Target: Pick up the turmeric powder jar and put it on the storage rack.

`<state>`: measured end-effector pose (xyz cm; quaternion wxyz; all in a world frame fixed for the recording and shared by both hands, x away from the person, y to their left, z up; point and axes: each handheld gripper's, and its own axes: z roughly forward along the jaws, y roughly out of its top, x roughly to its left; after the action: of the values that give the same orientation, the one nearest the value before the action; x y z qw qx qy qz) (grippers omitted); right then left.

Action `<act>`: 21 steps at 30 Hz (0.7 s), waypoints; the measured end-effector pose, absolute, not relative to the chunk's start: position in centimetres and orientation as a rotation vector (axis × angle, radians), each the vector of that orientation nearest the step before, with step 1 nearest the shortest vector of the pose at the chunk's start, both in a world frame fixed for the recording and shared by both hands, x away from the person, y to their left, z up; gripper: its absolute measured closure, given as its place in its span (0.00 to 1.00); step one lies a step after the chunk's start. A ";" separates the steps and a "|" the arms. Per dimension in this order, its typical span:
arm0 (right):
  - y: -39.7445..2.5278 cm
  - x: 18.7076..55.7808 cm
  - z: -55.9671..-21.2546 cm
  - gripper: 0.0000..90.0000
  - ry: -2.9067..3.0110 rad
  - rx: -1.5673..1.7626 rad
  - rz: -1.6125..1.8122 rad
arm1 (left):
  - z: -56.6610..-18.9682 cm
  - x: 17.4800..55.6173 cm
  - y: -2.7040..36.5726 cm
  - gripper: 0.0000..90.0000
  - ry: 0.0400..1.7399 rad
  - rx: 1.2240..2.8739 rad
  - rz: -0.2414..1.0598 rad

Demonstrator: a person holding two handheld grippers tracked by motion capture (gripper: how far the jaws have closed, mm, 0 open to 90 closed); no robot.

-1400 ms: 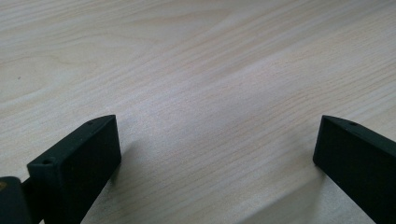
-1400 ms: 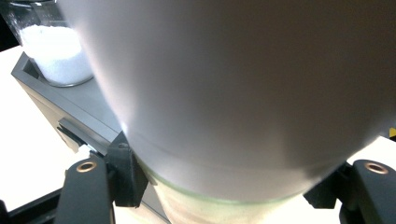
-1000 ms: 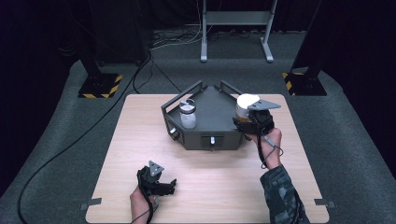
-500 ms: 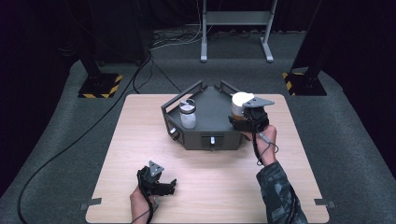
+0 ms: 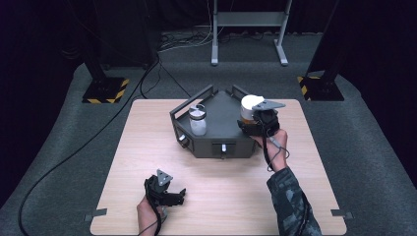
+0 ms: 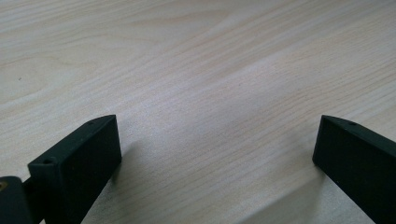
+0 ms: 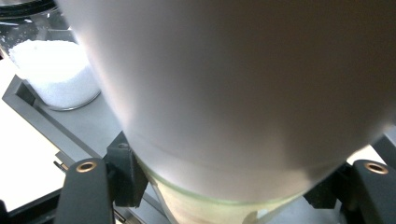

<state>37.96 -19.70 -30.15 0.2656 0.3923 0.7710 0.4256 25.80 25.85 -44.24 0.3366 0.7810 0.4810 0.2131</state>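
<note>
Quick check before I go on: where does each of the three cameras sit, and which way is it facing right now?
High view: above the near side, looking forward and down on the table; both forearms, left tongs, right tongs.
Left gripper view: on the left tongs, facing bare tabletop between spread jaws.
Right gripper view: on the right tongs, close against the white-lidded jar.
Shared: that jar and the glass jar of white grains, in high and right gripper views.

White-lidded jar (image 5: pixel 250 109): upright at the right side of the dark tray (image 5: pixel 223 135), held by the right gripper (image 5: pixel 252 124). Wide white lid on top, clear glass body below with pale contents at its base; in the right gripper view the jar (image 7: pixel 224 93) looms close, jaws on either side of the glass just under the lid.
</note>
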 end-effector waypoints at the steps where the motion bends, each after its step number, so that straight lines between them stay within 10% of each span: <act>1: -19.7 38.0 -30.2 0.34 2.083 1.062 1.154 | -44.2 25.8 25.8 0.01 1.253 2.039 0.556; 21: -20.0 39.0 -31.4 0.34 2.090 1.126 1.175 | -44.2 25.8 25.9 0.01 1.250 2.040 0.556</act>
<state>38.99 -20.03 -31.41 0.2437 0.4122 0.7652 0.4303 25.80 25.85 -44.23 0.3361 0.7822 0.4792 0.2133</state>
